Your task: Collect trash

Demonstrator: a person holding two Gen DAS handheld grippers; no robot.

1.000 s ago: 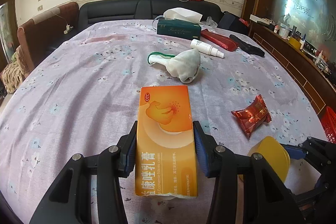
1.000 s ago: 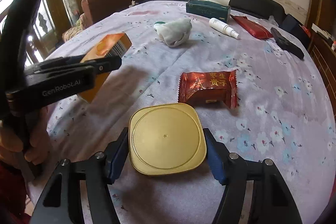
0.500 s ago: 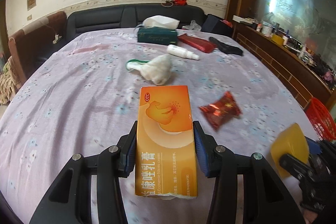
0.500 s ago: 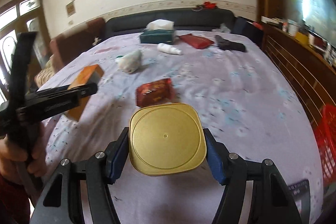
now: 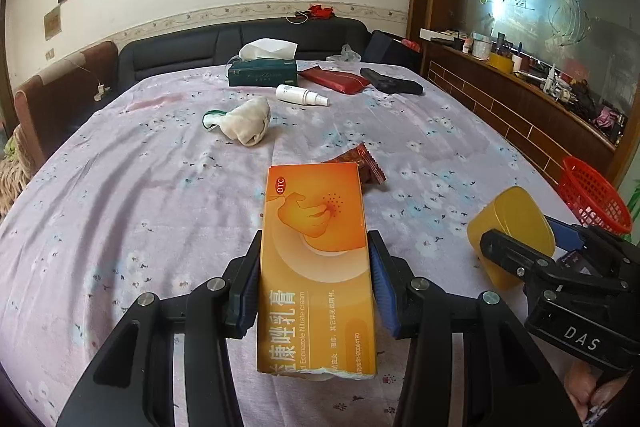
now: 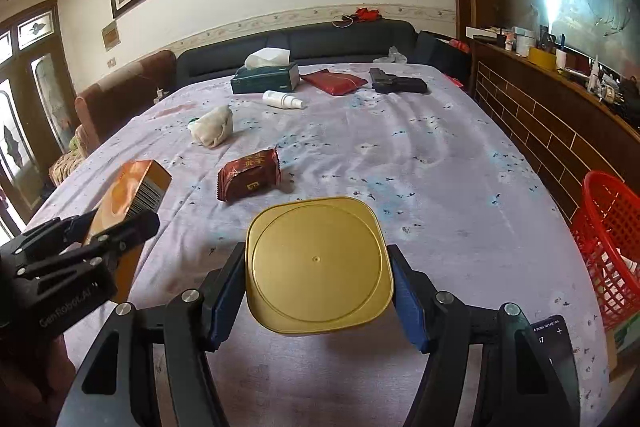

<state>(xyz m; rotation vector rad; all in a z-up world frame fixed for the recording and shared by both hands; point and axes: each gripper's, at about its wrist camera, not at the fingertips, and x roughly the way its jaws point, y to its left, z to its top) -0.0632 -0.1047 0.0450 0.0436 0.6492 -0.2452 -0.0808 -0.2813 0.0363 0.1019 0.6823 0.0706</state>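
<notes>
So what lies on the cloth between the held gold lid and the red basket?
Nothing: in the right wrist view, only bare floral tablecloth runs from the gold lid to the red basket beyond the table edge.

Left gripper: bottom centre of the frame, blue pads pressed against both long sides of the orange carton.
Orange carton: lengthwise up the middle, lifted above the flowered tablecloth, torn at its near end.
Right gripper: lower right, clamped on a yellow tin.
Red snack wrapper: on the cloth just above the carton's top right corner, partly hidden by it.
Crumpled grey cloth: centre, above the carton.
White spray bottle: upper centre, lying down.
Green tissue box: behind the bottle.
Red basket: right edge, beyond the table.
</notes>
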